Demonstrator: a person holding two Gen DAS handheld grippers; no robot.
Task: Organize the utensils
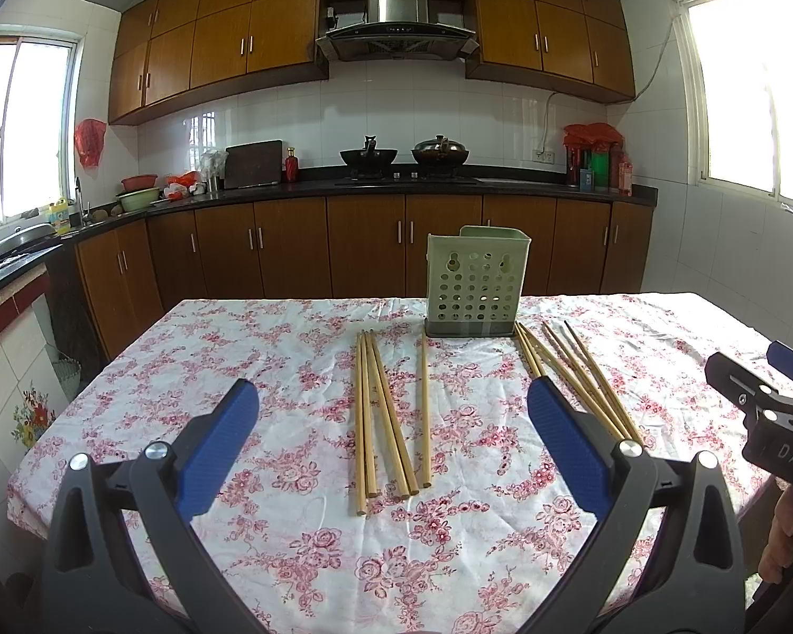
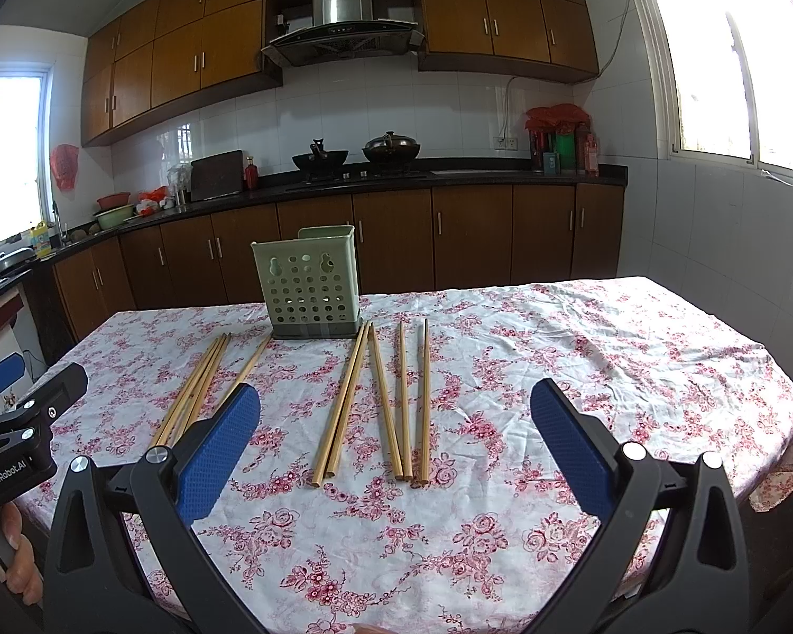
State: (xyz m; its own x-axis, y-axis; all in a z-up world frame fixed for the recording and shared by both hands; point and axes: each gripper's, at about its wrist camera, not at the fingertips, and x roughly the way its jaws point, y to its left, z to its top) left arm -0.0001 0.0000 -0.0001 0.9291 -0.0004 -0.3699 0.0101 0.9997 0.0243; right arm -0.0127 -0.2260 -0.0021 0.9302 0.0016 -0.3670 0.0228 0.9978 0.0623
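The floral worktop carries a green perforated holder at its far middle, upright. Two groups of chopsticks lie flat, long axes running near-to-far — the left group straight ahead of the left gripper, the right group ahead of the right gripper. Both jaws are spread, holding nothing.

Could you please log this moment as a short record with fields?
surface: table with floral cloth
holder: green perforated utensil holder, upright, looks empty
chopsticks: left group and right group, flat on the cloth
left gripper: open, holding nothing
right gripper: open, holding nothing
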